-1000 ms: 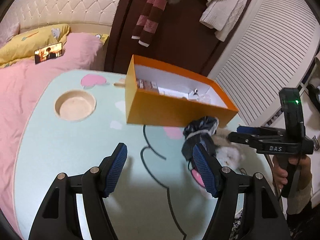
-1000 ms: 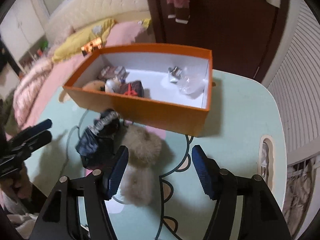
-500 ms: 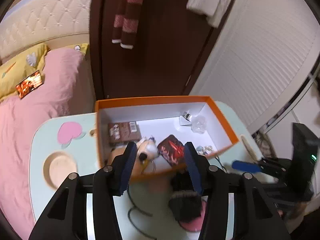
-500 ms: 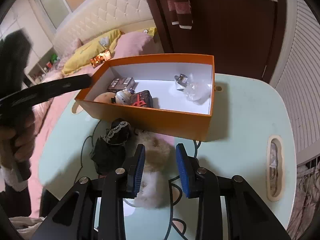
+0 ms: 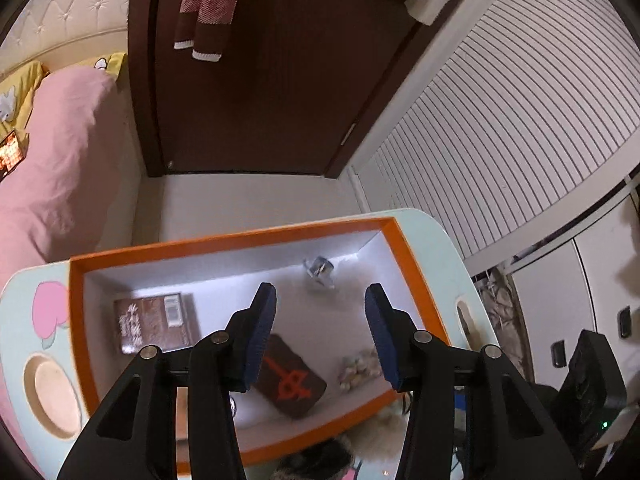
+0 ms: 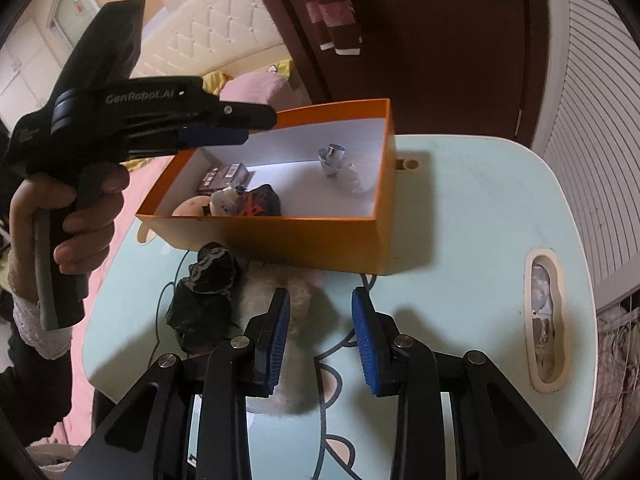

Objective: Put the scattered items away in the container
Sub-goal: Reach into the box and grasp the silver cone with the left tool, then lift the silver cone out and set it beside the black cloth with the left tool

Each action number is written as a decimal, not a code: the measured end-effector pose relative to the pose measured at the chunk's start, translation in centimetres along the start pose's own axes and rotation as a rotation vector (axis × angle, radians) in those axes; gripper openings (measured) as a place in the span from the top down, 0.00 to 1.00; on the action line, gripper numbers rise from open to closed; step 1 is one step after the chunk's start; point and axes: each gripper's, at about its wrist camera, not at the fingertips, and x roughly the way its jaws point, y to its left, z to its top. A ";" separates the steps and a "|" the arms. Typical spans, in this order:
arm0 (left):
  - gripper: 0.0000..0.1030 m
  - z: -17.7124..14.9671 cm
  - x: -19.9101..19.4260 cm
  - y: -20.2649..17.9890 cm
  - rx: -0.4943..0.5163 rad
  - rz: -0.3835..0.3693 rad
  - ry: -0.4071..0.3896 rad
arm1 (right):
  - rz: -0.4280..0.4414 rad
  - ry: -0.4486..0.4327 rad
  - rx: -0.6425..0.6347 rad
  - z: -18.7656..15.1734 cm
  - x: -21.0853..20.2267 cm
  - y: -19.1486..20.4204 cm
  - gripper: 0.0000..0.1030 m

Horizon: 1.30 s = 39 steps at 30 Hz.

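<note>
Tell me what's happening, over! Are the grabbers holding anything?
Left gripper open, empty, above the orange box. Right gripper open, empty, over the fluffy toy. Black bundle on the table beside it. Nothing blocking.

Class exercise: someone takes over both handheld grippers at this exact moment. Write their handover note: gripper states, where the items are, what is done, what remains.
Left gripper: open, empty, above the orange box.
Right gripper: open, empty, over the fluffy beige item.
Done: brown packet, dark card box, clear bottle and a few small pieces lie in the box.
Left: the fluffy item and the black cloth bundle lie on the table in front of the box.
</note>
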 end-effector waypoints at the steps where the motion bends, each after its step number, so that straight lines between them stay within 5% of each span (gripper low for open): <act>1: 0.57 0.2 0.4 -0.3 0.004 0.006 0.009 | -0.001 0.000 0.002 0.0 0.0 -0.1 0.70; 5: 0.63 0.5 2.1 -1.5 0.035 0.030 0.046 | 0.008 0.004 0.015 -0.2 0.2 -0.5 0.70; 8: 0.80 1.0 3.7 -2.0 0.036 0.067 0.070 | 0.013 0.009 0.017 -0.2 0.3 -0.7 0.70; 21: 0.80 1.1 8.2 -1.4 -0.048 0.123 0.223 | 0.040 0.016 0.024 -0.5 0.6 -0.9 0.70; 26: 0.96 0.2 7.8 -1.6 -0.019 0.134 0.214 | 0.039 0.018 0.027 -0.6 0.7 -0.9 0.70; 31: 0.98 -0.5 6.7 -1.1 -0.006 0.112 0.189 | 0.038 0.021 0.028 -0.7 0.9 -0.8 0.69; 39: 0.98 -2.2 -0.1 0.9 -0.067 -0.043 0.037 | 0.033 0.023 0.024 -0.5 0.9 -0.9 0.69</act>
